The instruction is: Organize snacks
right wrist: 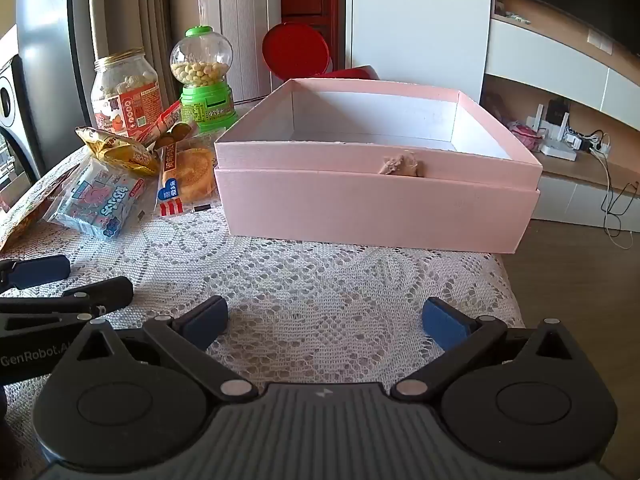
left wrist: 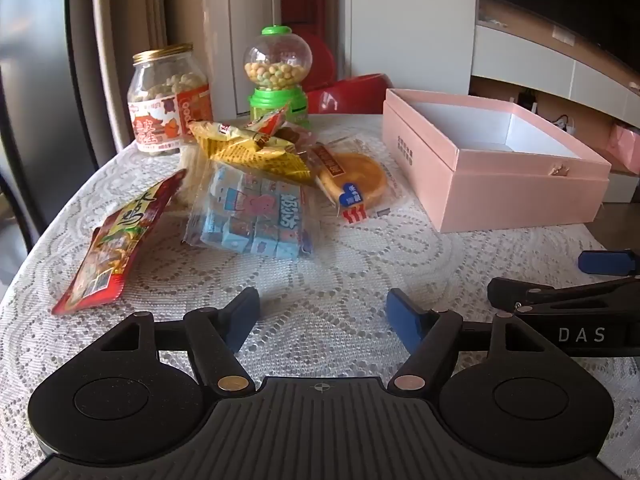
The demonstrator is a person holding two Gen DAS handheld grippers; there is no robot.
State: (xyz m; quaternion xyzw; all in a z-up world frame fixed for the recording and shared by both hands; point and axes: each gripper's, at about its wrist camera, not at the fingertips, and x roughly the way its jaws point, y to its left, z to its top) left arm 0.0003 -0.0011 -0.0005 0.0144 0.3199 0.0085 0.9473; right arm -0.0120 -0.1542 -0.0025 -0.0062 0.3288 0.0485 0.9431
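Observation:
A pile of snacks lies on the lace-covered table (left wrist: 320,264): a red packet (left wrist: 116,244), a blue candy pack (left wrist: 256,216), a yellow bag (left wrist: 248,152) and a wrapped round cake (left wrist: 352,180). Behind stand a glass jar (left wrist: 170,100) and a green gumball dispenser (left wrist: 278,76). An open pink box (left wrist: 492,164) sits to the right; it looks empty in the right wrist view (right wrist: 376,164). My left gripper (left wrist: 322,316) is open and empty, just short of the pile. My right gripper (right wrist: 324,318) is open and empty in front of the box.
A red bowl (left wrist: 352,88) and a red lid (right wrist: 296,52) stand behind the box. The table's right edge (right wrist: 508,280) drops to a wooden floor. The right gripper's finger (left wrist: 608,262) shows at the left view's right side.

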